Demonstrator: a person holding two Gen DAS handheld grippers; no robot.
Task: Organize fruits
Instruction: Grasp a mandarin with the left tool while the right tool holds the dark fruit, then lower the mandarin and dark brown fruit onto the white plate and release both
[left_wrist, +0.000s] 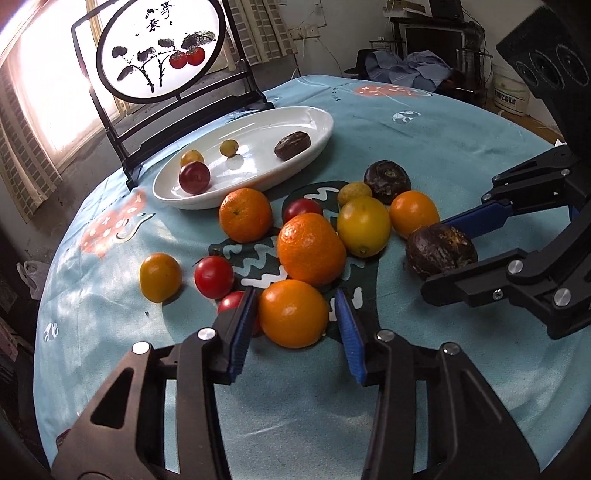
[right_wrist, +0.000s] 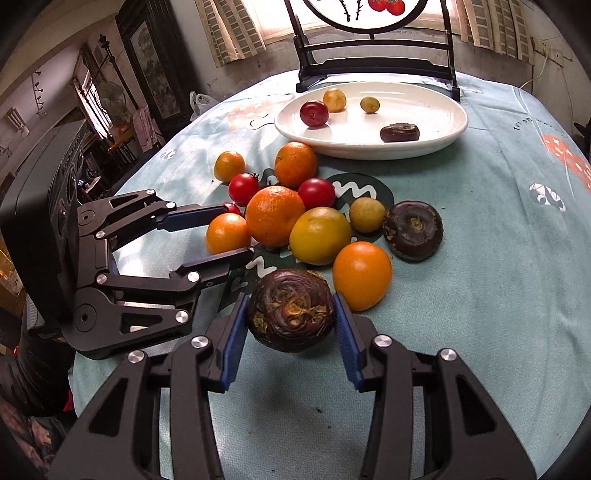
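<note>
Two tongs reach over a bench covered with a pale blue cloth (left_wrist: 461, 155), where loose fruit is heaped near the middle. The left tongs (left_wrist: 294, 301) straddle a small orange (left_wrist: 293, 313) at the near edge of the heap. Its left blue pad (left_wrist: 242, 332) lies against the orange's side, while the right pad seems to stand a sliver off it. From the other camera both fingers look as if they meet the fruit, so we cannot tell whether it is truly gripped or only bracketed. A red tomato (left_wrist: 229, 301) sits just behind the left pad, touching the orange. Beyond it lie a bigger orange (left_wrist: 310, 249), a yellow lemon (left_wrist: 364, 226) and more oranges and tomatoes, packed close together. The right tongs (right_wrist: 290, 301) are clamped on a dark brown fruit (right_wrist: 291, 310), with both blue pads pressed flat against its sides and its rough, fibrous end turned toward the camera. That fruit is at the near side of the heap, just beside an orange-yellow fruit (right_wrist: 362, 275). We cannot tell whether it rests on the cloth or hangs just above it. A second dark fruit (right_wrist: 413, 230) sits on the cloth further back, to the right. A white oval plate (right_wrist: 436, 110) stands behind the heap, well apart from both tongs. It holds a red plum (right_wrist: 314, 113), two small yellow fruits and a flat dark one (right_wrist: 399, 132). Behind the plate stands a painted round screen (left_wrist: 159, 51) in a black frame.
</note>
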